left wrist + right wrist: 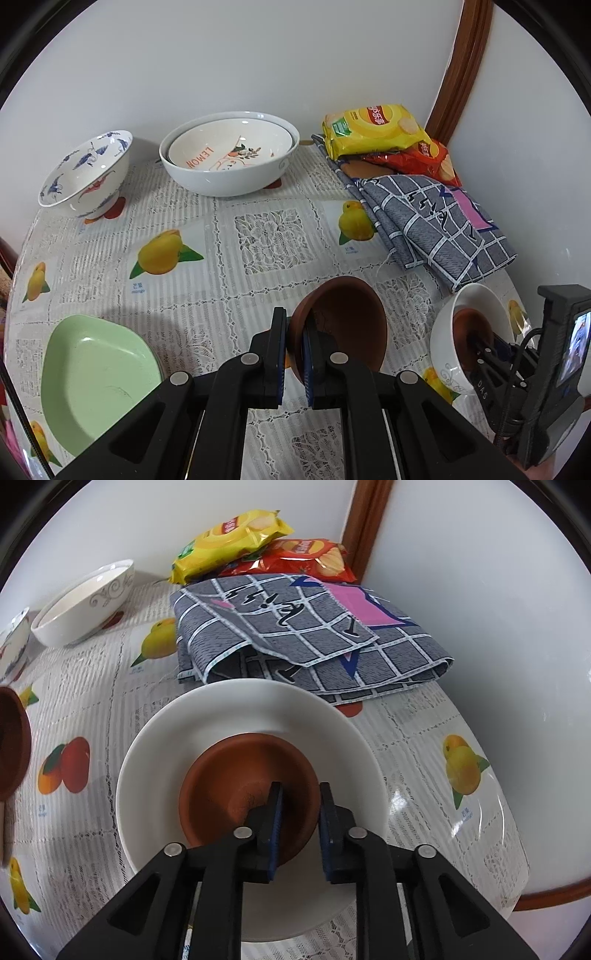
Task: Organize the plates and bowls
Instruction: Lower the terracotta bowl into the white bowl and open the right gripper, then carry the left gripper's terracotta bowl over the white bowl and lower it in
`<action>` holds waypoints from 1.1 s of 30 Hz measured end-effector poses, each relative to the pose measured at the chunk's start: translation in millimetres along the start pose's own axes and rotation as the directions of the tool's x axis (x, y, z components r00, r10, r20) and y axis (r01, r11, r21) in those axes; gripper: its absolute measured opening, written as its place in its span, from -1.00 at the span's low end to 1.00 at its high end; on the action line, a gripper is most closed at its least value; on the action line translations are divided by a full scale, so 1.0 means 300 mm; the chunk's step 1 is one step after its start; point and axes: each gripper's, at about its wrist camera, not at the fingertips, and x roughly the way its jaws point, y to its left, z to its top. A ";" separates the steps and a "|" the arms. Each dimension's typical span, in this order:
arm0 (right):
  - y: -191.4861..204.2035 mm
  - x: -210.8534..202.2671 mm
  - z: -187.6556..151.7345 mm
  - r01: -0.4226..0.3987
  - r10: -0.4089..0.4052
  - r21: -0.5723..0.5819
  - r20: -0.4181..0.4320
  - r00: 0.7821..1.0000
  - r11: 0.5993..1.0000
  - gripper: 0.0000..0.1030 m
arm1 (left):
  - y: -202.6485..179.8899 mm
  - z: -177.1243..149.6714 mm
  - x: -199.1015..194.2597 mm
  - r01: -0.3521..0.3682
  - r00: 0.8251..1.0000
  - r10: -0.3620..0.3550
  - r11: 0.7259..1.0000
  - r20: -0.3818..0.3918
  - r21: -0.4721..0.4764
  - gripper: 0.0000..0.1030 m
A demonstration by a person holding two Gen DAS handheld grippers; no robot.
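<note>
My left gripper (295,354) is shut on the rim of a brown bowl (347,317) and holds it tilted above the table; that bowl also shows at the left edge of the right wrist view (13,742). My right gripper (299,812) straddles the rim of a second brown bowl (236,779) that sits inside a white bowl (207,716), with its jaws a little apart. In the left wrist view the white bowl (445,339) and the right gripper (491,350) are at the lower right.
A green dish (92,376) lies at the near left. A blue-patterned bowl (88,170) and a large white bowl (229,173) holding a "LEMON" bowl (229,147) stand by the wall. A folded checked cloth (306,627) and chip bags (236,539) fill the corner.
</note>
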 end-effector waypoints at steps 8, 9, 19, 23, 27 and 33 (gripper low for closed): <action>-0.009 -0.020 0.000 -0.025 0.025 0.005 0.029 0.999 1.000 -0.35 | -0.006 -0.002 -0.047 -0.013 1.000 0.013 1.000 0.016 0.005 -0.85; -0.010 -0.026 -0.002 -0.032 0.032 0.006 0.030 0.999 0.999 -0.32 | -0.010 -0.002 -0.053 -0.012 1.000 0.012 1.000 0.018 0.007 -0.85; -0.119 -0.176 -0.013 -0.160 0.150 0.090 0.110 0.983 0.983 -0.32 | -0.063 -0.006 -0.128 0.015 0.999 -0.015 1.000 0.036 0.012 -0.85; -0.186 -0.265 0.011 -0.153 0.129 0.138 0.164 0.978 0.979 -0.23 | -0.121 -0.014 -0.154 0.045 0.998 -0.046 0.999 0.045 0.028 -0.85; -0.245 -0.299 -0.006 -0.164 0.129 0.178 0.197 0.972 0.970 -0.15 | -0.181 -0.025 -0.152 0.068 0.997 -0.070 0.996 0.039 0.051 -0.85; -0.318 -0.250 -0.054 -0.157 0.116 0.199 0.205 0.972 0.967 -0.15 | -0.263 -0.032 -0.113 0.077 0.997 -0.079 0.993 0.017 0.086 -0.84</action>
